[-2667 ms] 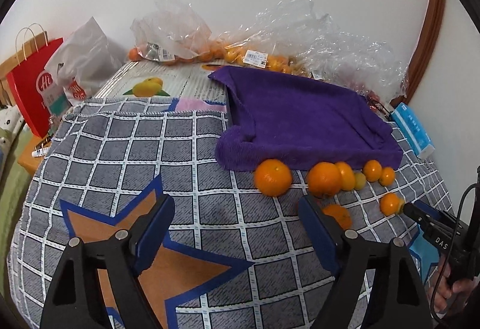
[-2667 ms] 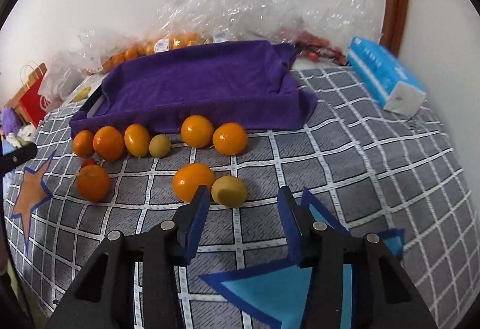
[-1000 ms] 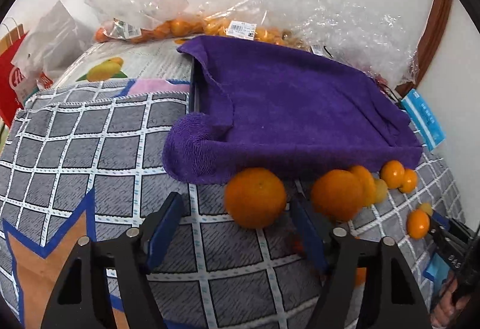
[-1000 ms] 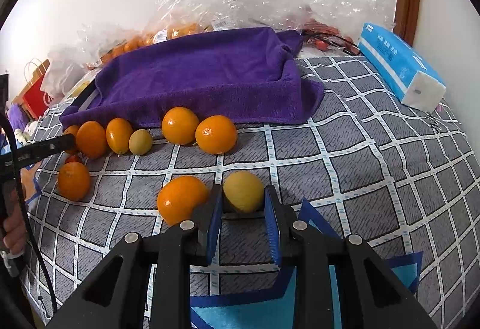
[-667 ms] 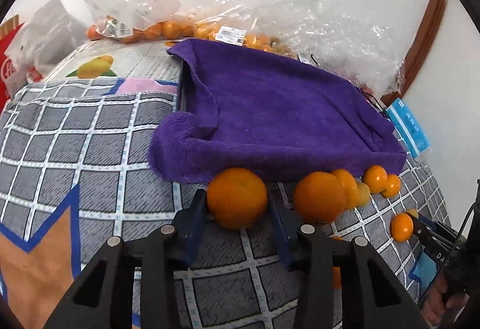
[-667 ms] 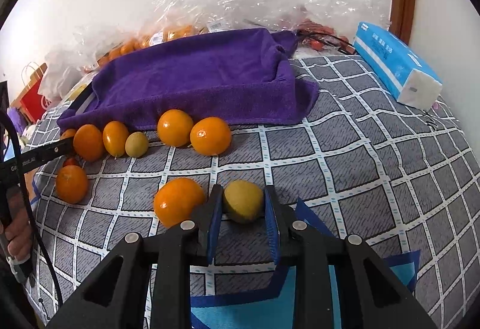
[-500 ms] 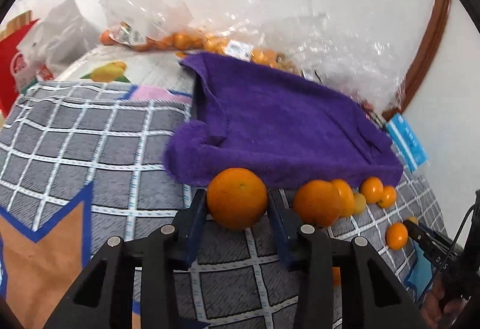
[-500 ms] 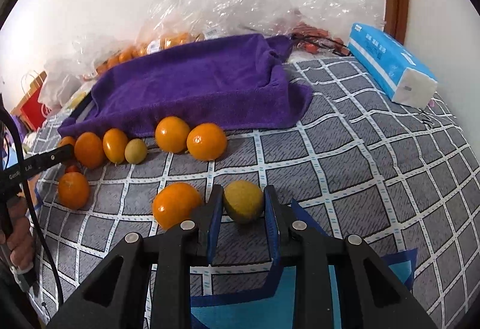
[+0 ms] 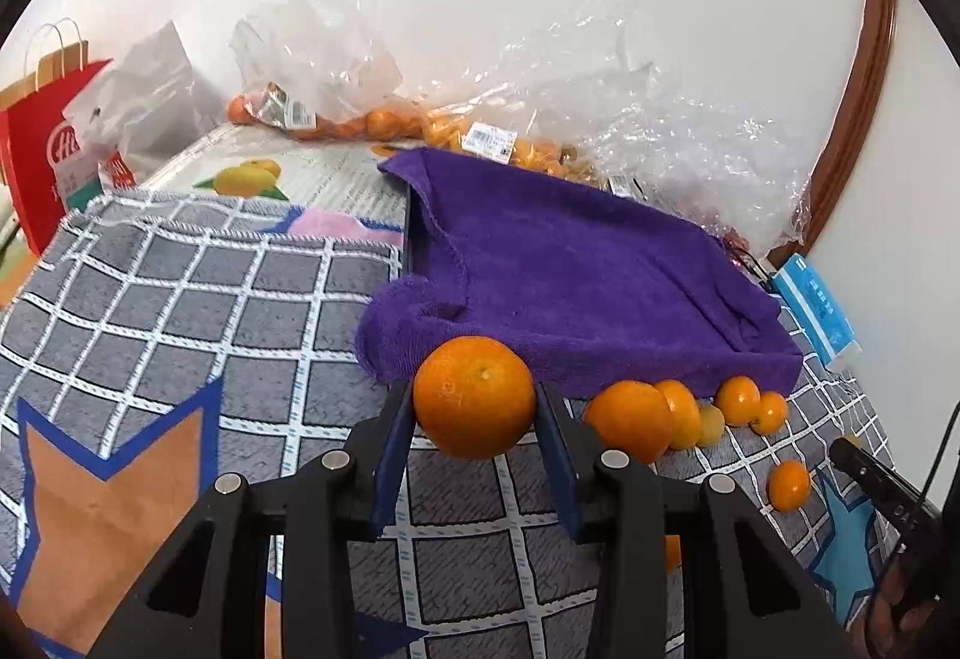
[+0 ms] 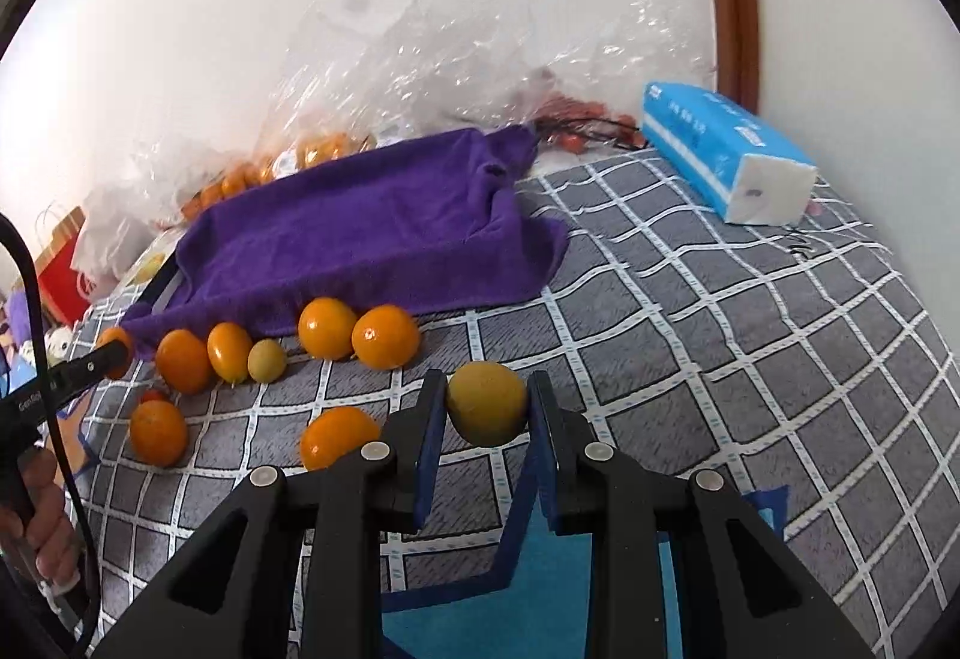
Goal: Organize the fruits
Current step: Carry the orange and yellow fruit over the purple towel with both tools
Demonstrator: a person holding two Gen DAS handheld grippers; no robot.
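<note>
Grasp confirmed both sides: left claw (image 9: 474, 416), wide apart seconds ago, now clenches orange (image 9: 474, 396) off the mat; right claw (image 10: 486, 410) grips lemon (image 10: 486, 402), likewise raised. Towel (image 9: 576, 269) lies just beyond, probably their destination

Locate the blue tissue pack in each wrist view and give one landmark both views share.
Left wrist view: the blue tissue pack lies at the far right edge, just past the purple towel's right corner.
Right wrist view: the blue tissue pack lies upper right, on the checked cloth near the wall.
Shared landmark: the purple towel, with the row of oranges along its near edge.
</note>
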